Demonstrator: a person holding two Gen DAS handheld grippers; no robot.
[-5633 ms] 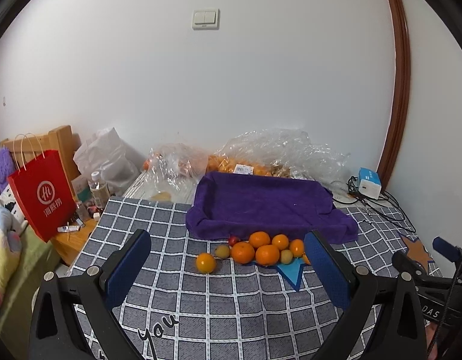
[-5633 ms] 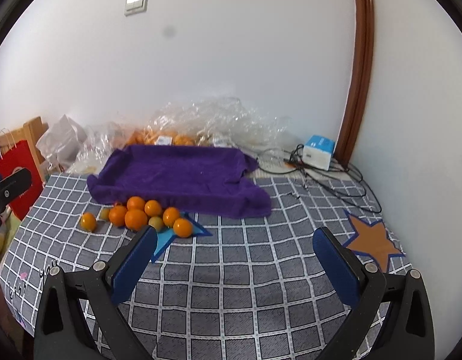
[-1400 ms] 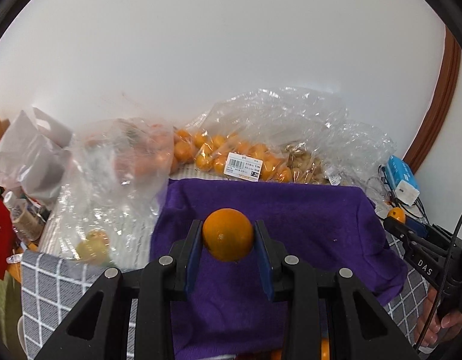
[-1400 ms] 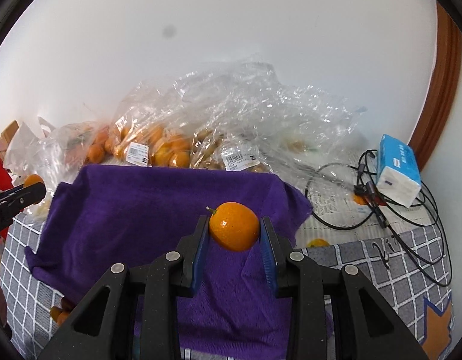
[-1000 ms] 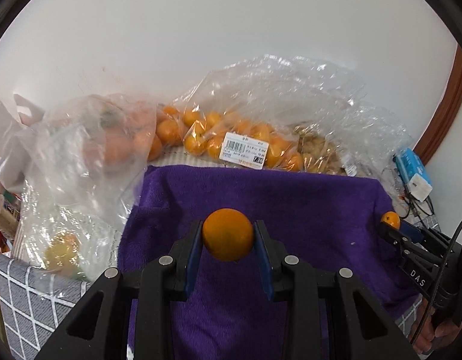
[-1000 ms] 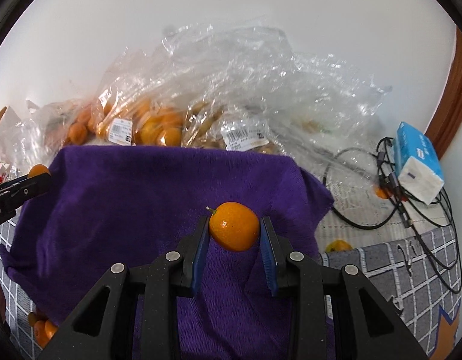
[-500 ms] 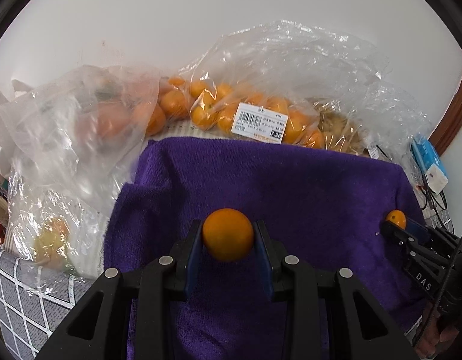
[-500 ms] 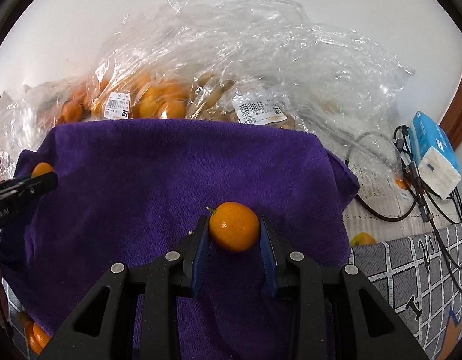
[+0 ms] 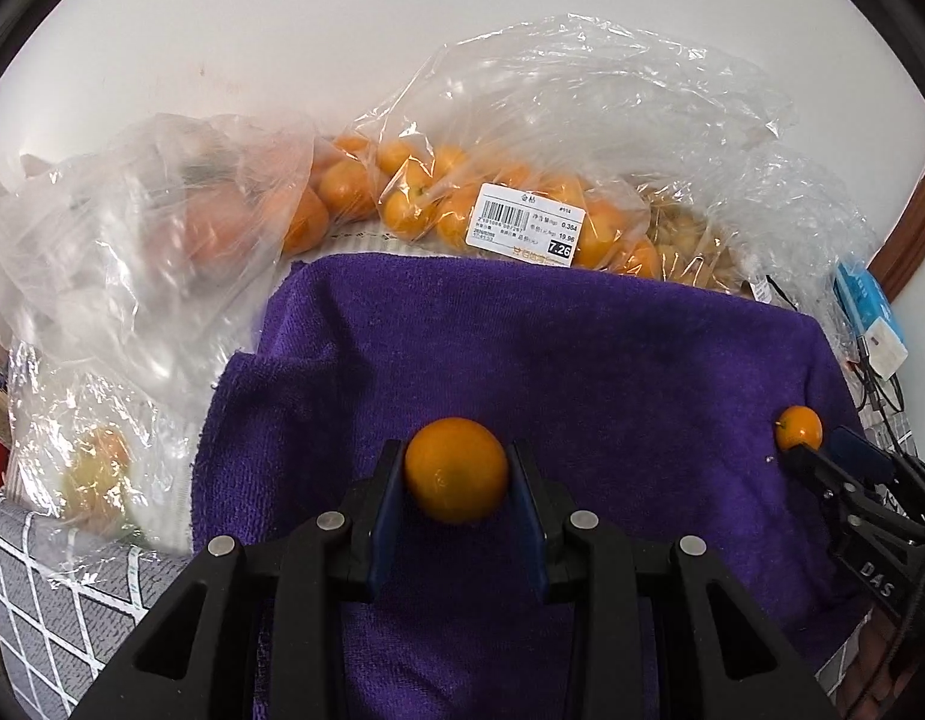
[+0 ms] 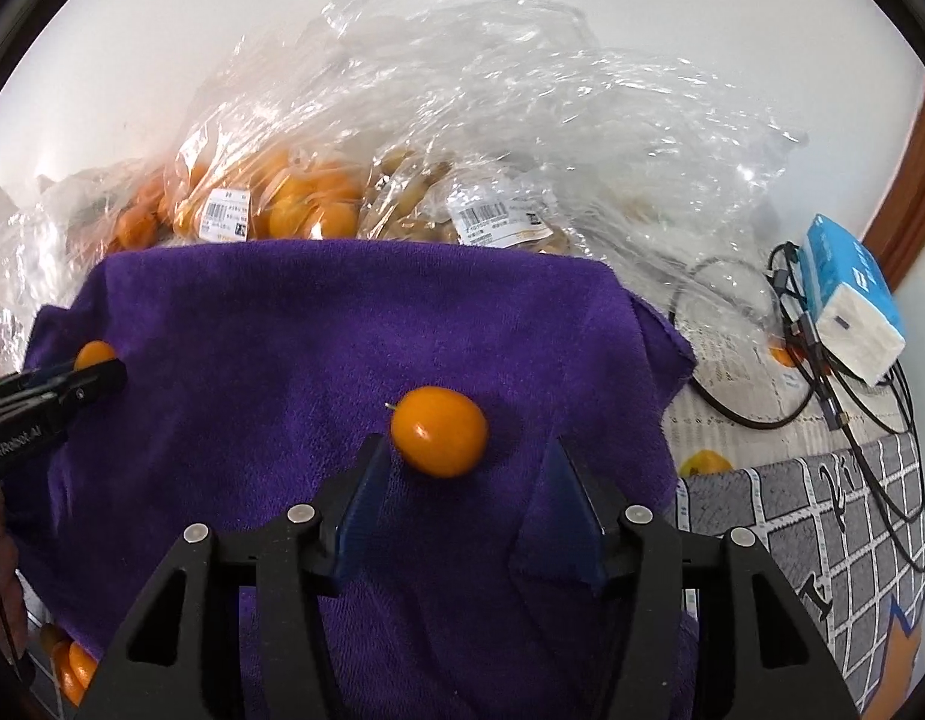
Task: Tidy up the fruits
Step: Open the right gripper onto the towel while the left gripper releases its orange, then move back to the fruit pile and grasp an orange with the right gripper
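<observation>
**Right gripper lets its orange go over the purple towel**

Half a second ago the right gripper (image 10: 462, 510) squeezed a small round orange with a tiny stem (image 10: 439, 430); its jaws have just been opening. Now the blue pads (image 10: 366, 495) stand apart from it. That orange lies free on the soft purple towel (image 10: 342, 324), just past the left pad, on the towel's right part.

Meanwhile the left gripper (image 9: 456, 495) pinches a smooth round orange (image 9: 456, 469) tight between its pads, over the towel's near left part.

Behind the towel, by the white wall, lie crinkly clear plastic bags of oranges (image 9: 510, 204) with white price labels. Far right sit a blue and white box (image 10: 852, 306) and black cables (image 10: 846, 414). A grey checked cloth (image 10: 822, 516) covers the near right.
</observation>
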